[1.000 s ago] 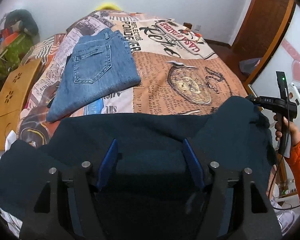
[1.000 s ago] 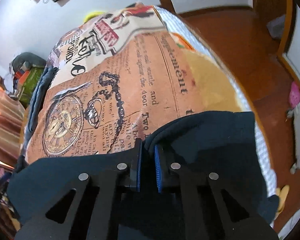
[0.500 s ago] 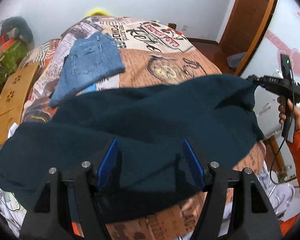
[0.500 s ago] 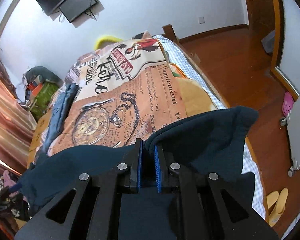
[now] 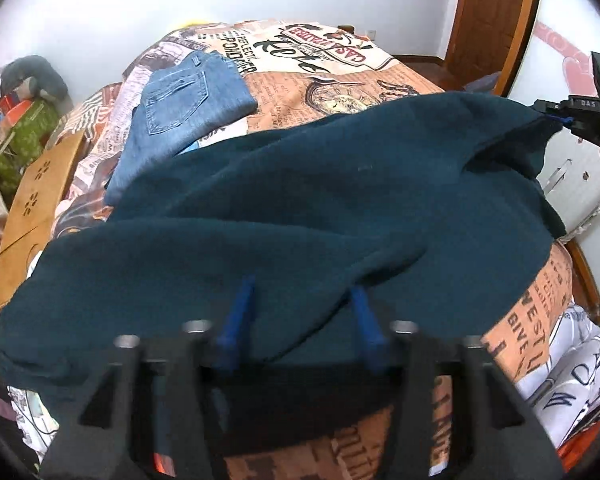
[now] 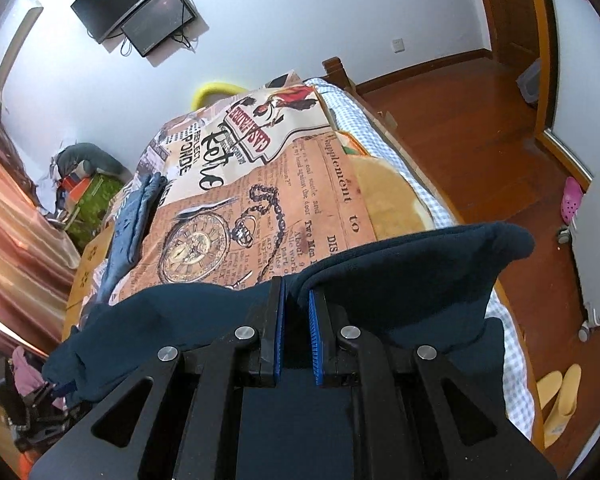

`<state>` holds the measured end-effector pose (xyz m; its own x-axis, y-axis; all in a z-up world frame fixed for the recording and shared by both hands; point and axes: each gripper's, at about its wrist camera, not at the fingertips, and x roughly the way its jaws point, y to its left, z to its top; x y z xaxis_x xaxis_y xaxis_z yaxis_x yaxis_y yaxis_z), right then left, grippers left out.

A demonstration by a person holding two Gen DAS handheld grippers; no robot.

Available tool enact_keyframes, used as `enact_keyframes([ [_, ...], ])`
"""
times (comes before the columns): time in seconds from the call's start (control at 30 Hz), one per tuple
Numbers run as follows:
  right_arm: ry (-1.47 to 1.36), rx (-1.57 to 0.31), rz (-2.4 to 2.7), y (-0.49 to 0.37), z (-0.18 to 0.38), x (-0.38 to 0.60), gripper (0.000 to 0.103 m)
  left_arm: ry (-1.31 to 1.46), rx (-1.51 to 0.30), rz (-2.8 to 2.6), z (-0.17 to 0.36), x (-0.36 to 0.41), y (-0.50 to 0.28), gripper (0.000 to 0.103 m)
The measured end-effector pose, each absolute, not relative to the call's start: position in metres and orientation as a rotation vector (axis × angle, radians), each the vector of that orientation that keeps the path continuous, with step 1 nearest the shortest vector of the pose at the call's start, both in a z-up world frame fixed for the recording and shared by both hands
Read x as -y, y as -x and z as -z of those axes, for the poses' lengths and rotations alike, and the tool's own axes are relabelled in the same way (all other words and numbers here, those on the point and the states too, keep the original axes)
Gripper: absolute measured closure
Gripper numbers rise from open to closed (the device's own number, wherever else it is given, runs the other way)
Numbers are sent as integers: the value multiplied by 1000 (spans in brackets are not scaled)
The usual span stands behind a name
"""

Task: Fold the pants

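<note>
Right gripper (image 6: 297,300): blue-padded fingers (image 6: 279,320) nearly together, clamped on a fold of the dark teal pants (image 6: 400,292). Fabric pinched between the pads and draped on both sides of the fingers.

Left gripper (image 5: 300,312): blue-padded fingers (image 5: 236,332) set wide apart, with pants fabric (image 5: 300,208) lying over and between them. Grip on the cloth: cannot tell; no pinch visible at the pads.

Pants: raised and stretched above the near end of the bed (image 5: 340,92), spanning from the left gripper to the right gripper (image 5: 562,120), seen at the right edge of the left wrist view gripping one corner of the fabric. Cloth sagging in loose folds between the two ends.

Bed: covered with a newspaper-print cover bearing a pocket-watch motif (image 6: 196,248).

Folded blue jeans (image 5: 184,108): lying flat on the far left part of the bed, apart from the pants.

Wall-mounted monitor (image 6: 140,12): above the head of the bed.
</note>
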<state>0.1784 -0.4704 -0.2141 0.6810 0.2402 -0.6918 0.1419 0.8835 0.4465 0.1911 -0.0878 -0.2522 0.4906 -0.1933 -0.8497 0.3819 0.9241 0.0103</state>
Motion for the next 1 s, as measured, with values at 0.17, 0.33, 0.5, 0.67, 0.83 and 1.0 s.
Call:
enact_keyframes([
  [0.17,-523,-784,-36,-163,203,481,93,-123,-931,366,220,75,-194,87],
  [0.33,-574,-766,-22,-133,205,491,93,-39,-888,404,194,53,-185,87],
  [0.5,-569,-802,15,-99,226,482,93,-34,-942,439,206,50,-174,87],
  [0.67,-529,-879,60,-86,254,471,93,-37,-976,440,223,55,-167,87],
  [0.83,-512,-964,76,-87,283,470,93,-23,-980,434,224,54,-164,87],
  [1.0,-516,-1057,74,-89,302,466,84,-30,-966,384,215,45,-155,62],
])
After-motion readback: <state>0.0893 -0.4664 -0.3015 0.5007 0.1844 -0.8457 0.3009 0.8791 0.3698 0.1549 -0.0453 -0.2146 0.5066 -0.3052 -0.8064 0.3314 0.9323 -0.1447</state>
